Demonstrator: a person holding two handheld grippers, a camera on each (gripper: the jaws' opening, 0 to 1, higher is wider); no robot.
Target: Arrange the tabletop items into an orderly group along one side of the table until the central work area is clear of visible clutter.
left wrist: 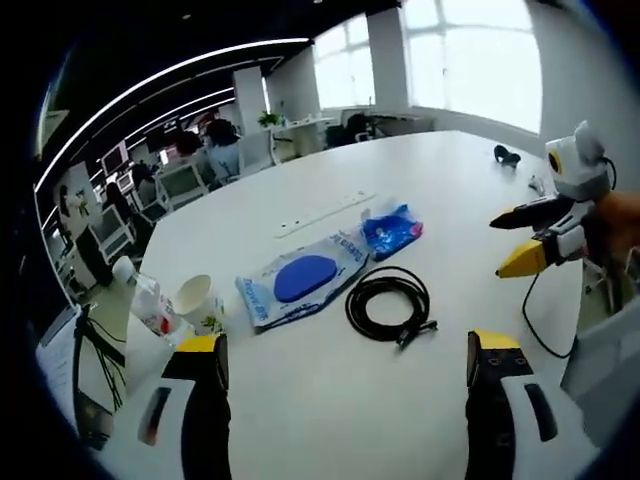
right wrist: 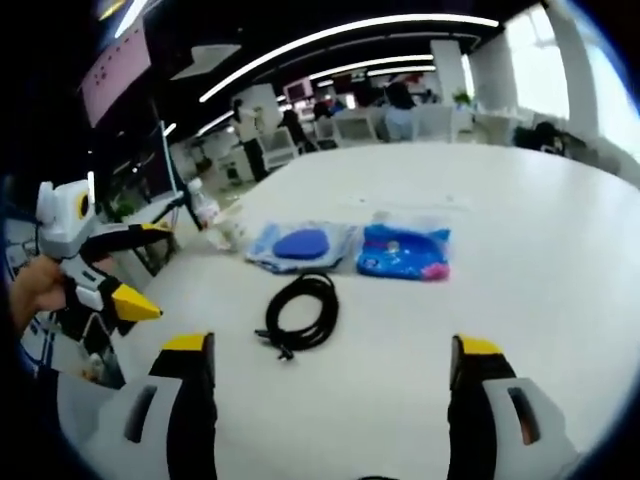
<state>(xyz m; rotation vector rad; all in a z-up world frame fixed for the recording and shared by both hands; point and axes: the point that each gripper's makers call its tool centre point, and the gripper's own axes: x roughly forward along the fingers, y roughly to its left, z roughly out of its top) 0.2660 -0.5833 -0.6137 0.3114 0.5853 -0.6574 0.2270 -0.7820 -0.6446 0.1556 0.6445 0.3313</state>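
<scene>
Cable (left wrist: 388,304), black and wound in a loose coil, lies near the middle of the white surface (left wrist: 300,400), just in front of both grippers. It looks light and floppy; my guess is the loops would sag and spread if lifted by one strand, so a pinch across several turns at the coil's rim, near the plug end, seems the safest hold. Beyond it sit two flat plastic packets: a clear one with a blue oval inside (left wrist: 302,280) and a bright blue one (left wrist: 392,230), close beside each other. Both look thin, crinkly and slippery, best taken by an edge. Farther toward the surface's edge stand a paper cup (left wrist: 195,298), light and easily crushed or tipped, and a small bottle (left wrist: 150,305) just beside it.

Left gripper (left wrist: 345,365) hovers over the bare surface with its jaws spread wide, holding nothing. Right gripper (right wrist: 330,370) likewise hangs with jaws well apart, aimed at the cable.
</scene>
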